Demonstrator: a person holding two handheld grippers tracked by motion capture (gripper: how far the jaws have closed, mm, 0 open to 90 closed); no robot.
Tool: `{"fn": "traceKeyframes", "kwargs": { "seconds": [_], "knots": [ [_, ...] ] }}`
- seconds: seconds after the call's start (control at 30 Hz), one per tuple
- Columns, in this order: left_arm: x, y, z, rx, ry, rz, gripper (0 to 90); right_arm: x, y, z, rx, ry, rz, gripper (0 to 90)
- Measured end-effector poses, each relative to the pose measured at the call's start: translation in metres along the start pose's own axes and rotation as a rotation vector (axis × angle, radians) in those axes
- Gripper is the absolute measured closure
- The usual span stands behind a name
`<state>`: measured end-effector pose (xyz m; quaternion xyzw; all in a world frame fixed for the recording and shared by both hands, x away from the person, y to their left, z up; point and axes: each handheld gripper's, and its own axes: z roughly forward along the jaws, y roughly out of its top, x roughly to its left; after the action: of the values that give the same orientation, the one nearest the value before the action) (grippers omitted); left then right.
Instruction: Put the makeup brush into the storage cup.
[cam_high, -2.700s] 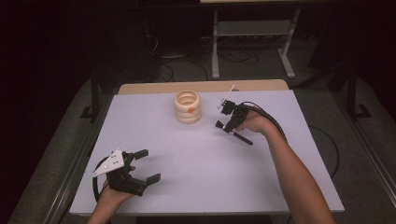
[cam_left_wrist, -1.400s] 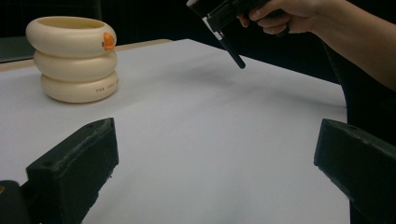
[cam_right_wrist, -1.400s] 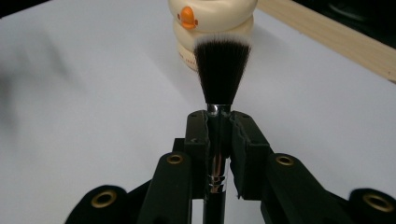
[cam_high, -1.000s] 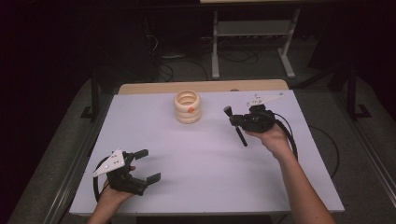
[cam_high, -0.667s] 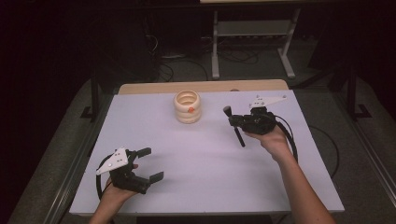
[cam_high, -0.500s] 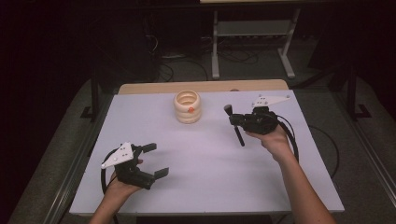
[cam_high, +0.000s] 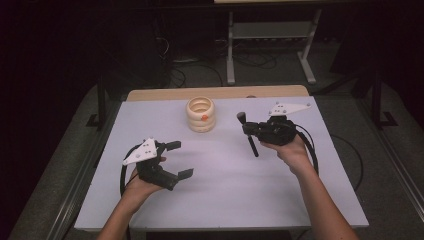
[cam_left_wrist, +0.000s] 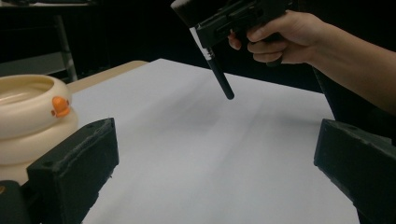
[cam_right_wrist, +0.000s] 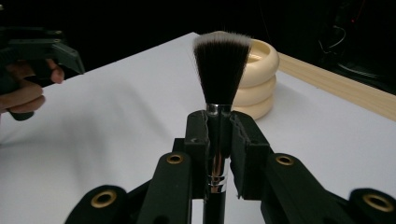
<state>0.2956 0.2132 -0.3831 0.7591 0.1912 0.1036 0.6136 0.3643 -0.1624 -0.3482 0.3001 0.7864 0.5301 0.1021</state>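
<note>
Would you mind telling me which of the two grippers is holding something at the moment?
The right gripper, shut on the black makeup brush at its silver ferrule. The left gripper is open with nothing between its jaws.

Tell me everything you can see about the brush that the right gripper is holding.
The brush is a makeup-type brush with a flared tuft of dark bristles paling to white at the tips, a shiny metal collar and a slim black handle. The right gripper is shut on it, jaws pressing the collar from both sides. In the high view it hangs above the white table, clear of it, bristles toward the far side and handle slanting down, to the right of the cream stacked rings.
</note>
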Motion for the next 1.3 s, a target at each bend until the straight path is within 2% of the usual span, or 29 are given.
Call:
{"fn": "traceKeyframes", "kwargs": {
  "seconds": [0.1, 0.27, 0.4, 0.6, 0.8, 0.87, 1.07, 1.23, 1.3],
  "knots": [
    [0.004, 0.004, 0.006, 0.001, -0.016, 0.010, 0.0, 0.001, 0.001, 0.001, -0.008, 0.006, -0.007, 76.9],
    [0.007, 0.005, 0.014, 0.002, -0.043, 0.003, 0.0, 0.004, 0.001, 0.001, -0.013, 0.020, -0.005, 76.9],
    [0.009, 0.006, 0.018, -0.008, -0.062, -0.005, 0.0, 0.006, 0.002, 0.002, -0.019, 0.036, 0.004, 76.9],
    [0.011, 0.013, 0.028, -0.030, -0.096, -0.006, 0.0, 0.012, 0.004, 0.002, -0.031, 0.054, -0.009, 76.8],
    [0.012, 0.015, 0.037, -0.056, -0.104, -0.013, 0.0, 0.018, 0.005, 0.003, -0.036, 0.076, -0.013, 76.9],
    [0.012, 0.015, 0.041, -0.044, -0.109, -0.007, 0.0, 0.020, 0.005, 0.004, -0.039, 0.083, -0.017, 76.8],
    [0.011, 0.014, 0.044, -0.047, -0.116, -0.014, 0.0, 0.025, 0.005, 0.006, -0.050, 0.106, -0.016, 76.9],
    [0.009, 0.011, 0.047, -0.043, -0.114, -0.015, 0.0, 0.031, 0.005, 0.008, -0.064, 0.146, -0.016, 76.9],
    [0.008, 0.010, 0.049, -0.038, -0.130, -0.009, 4.1, 0.035, 0.006, 0.011, -0.065, 0.155, -0.023, 76.9]
  ]
}}
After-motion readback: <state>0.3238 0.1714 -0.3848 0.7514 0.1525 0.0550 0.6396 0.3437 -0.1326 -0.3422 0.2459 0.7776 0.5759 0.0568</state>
